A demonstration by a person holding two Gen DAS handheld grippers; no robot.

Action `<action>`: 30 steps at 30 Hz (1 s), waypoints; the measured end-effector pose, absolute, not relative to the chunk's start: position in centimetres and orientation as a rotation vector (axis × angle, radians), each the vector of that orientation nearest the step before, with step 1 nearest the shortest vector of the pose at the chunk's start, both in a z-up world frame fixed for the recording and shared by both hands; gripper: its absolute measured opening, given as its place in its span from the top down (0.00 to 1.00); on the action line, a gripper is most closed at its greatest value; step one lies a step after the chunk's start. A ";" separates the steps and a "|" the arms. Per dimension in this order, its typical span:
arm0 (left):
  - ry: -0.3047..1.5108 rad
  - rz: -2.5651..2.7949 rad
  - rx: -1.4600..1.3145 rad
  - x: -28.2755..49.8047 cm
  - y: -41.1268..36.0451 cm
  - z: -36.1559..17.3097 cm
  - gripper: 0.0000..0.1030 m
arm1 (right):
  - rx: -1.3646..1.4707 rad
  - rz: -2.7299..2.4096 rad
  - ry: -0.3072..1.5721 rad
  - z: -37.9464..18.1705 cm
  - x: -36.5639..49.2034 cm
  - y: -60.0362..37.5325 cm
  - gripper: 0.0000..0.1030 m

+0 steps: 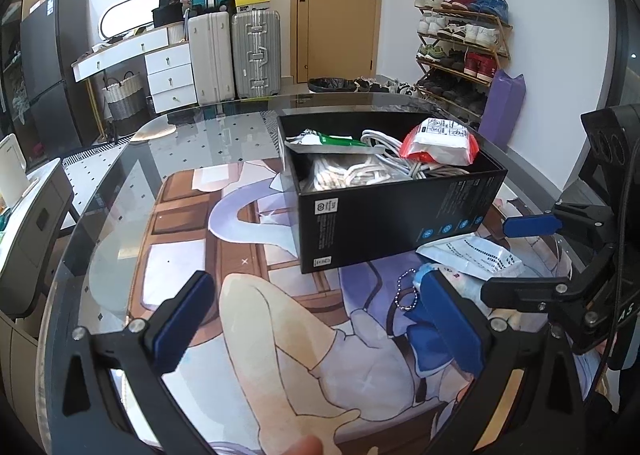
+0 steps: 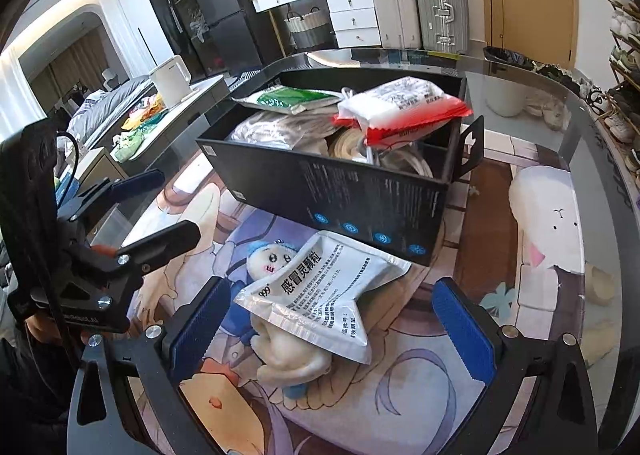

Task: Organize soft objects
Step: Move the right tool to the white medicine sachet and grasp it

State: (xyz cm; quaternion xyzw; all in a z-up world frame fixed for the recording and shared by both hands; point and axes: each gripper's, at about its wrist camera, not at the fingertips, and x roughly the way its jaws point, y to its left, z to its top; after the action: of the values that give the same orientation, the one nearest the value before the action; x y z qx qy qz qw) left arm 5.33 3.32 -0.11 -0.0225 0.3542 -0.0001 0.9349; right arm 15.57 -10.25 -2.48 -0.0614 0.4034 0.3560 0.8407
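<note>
A black open box (image 1: 384, 215) (image 2: 360, 207) stands on the glass table (image 1: 120, 215). It holds a red-and-white packet (image 1: 440, 143) (image 2: 400, 107), a green packet (image 2: 292, 97) and white cables (image 1: 360, 171). In front of it a white medicine pouch (image 2: 320, 295) (image 1: 476, 255) lies across a small plush toy (image 2: 272, 255) with a blue cap. My right gripper (image 2: 332, 329) is open, one finger on each side of the pouch and toy. My left gripper (image 1: 320, 319) is open over the printed mat with nothing between its fingers; its right finger half hides the toy's ball chain (image 1: 408, 291).
A printed anime mat (image 1: 248, 295) lies under the glass top. The table's curved edge runs along the left (image 1: 80, 223). Suitcases (image 1: 256, 51), a shoe rack (image 1: 460, 43) and a purple bag (image 1: 502, 107) stand beyond. A side counter with a white kettle (image 2: 170, 79) is at left.
</note>
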 end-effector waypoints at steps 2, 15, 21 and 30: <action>0.726 0.004 -0.042 5.4 3.4 -0.2 0.00 | -0.132 0.738 0.859 -2.7 15.7 -10.3 0.01; 0.734 0.000 -0.036 5.4 3.5 -0.4 0.00 | -0.157 0.716 0.883 -2.8 16.2 -12.0 0.01; 0.737 0.001 -0.033 5.4 3.6 -0.4 0.00 | -0.175 0.710 0.902 -2.9 16.5 -13.6 0.01; 0.739 -0.001 -0.032 5.4 3.5 -0.5 0.00 | -0.266 0.668 0.903 -3.3 16.4 -14.9 0.01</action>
State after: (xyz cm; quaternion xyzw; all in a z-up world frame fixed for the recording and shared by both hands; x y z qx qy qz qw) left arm 5.44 3.54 -0.46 -0.0154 0.3611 -0.0006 0.9324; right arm 16.35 -14.87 -3.30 -0.1255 0.4269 0.3160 0.8380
